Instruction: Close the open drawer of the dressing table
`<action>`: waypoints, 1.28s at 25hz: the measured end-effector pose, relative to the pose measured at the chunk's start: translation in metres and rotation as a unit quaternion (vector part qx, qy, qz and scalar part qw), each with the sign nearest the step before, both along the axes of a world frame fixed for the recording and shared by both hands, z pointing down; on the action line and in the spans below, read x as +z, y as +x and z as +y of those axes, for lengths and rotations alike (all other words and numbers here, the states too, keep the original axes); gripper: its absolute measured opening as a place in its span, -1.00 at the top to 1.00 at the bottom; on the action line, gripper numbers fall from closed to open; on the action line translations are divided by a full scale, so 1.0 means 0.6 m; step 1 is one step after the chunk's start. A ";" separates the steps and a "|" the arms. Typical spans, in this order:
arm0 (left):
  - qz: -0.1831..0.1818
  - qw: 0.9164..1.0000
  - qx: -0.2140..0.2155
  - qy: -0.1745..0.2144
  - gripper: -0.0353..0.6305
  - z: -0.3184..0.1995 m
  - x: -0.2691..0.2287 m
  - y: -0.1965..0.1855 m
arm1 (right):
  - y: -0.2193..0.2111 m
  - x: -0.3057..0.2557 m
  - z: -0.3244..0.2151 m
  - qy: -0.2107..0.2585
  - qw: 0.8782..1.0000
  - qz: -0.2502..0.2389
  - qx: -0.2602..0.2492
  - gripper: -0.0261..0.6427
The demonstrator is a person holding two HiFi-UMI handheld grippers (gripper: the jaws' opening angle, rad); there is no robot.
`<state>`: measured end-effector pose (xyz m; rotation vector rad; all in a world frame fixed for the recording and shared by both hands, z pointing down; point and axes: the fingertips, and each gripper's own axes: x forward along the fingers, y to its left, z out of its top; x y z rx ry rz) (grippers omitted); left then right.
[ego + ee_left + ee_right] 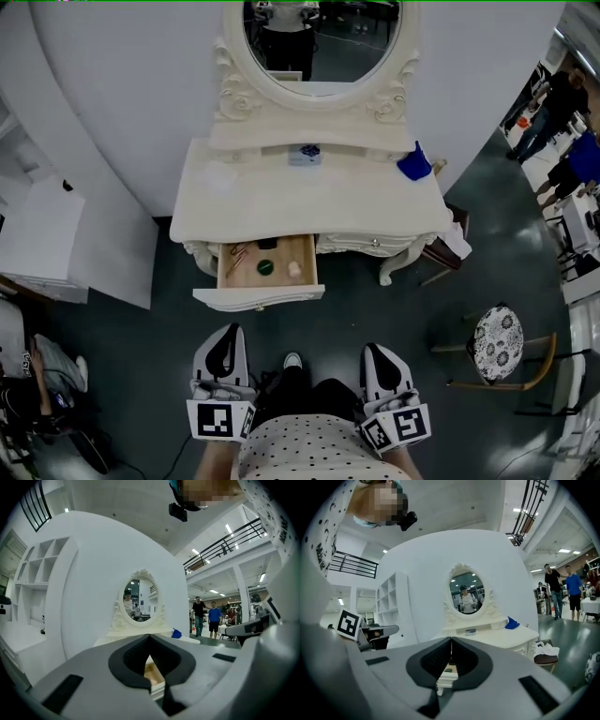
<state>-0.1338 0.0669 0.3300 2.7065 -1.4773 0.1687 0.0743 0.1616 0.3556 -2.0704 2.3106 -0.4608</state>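
The cream dressing table with an oval mirror stands ahead of me against a white curved wall. Its left drawer is pulled out and holds several small items. Both grippers are low in the head view, well short of the drawer and apart from it. My left gripper is shut with nothing in it, and my right gripper is likewise shut and empty. In the left gripper view the drawer shows through the gap below the closed left gripper. In the right gripper view the drawer sits behind the right gripper.
A blue object and a small box lie on the tabletop. A stool with a patterned seat stands at the right, and a low seat with cloth sits beside the table. White shelving is at the left. People stand far right.
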 end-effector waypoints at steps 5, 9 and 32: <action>-0.003 1.000 -0.005 -0.002 0.87 -0.058 0.010 0.014 | 0.017 0.013 -0.052 -0.008 1.000 -0.009 -0.002 0.89; -0.007 1.000 -0.017 -0.010 0.87 -0.081 0.019 0.031 | 0.042 0.018 -0.088 -0.012 1.000 -0.011 -0.012 0.89; -0.065 0.965 -0.117 -0.224 0.54 -0.156 0.306 0.048 | 0.172 0.098 -0.247 -0.084 0.990 -0.030 -0.106 0.89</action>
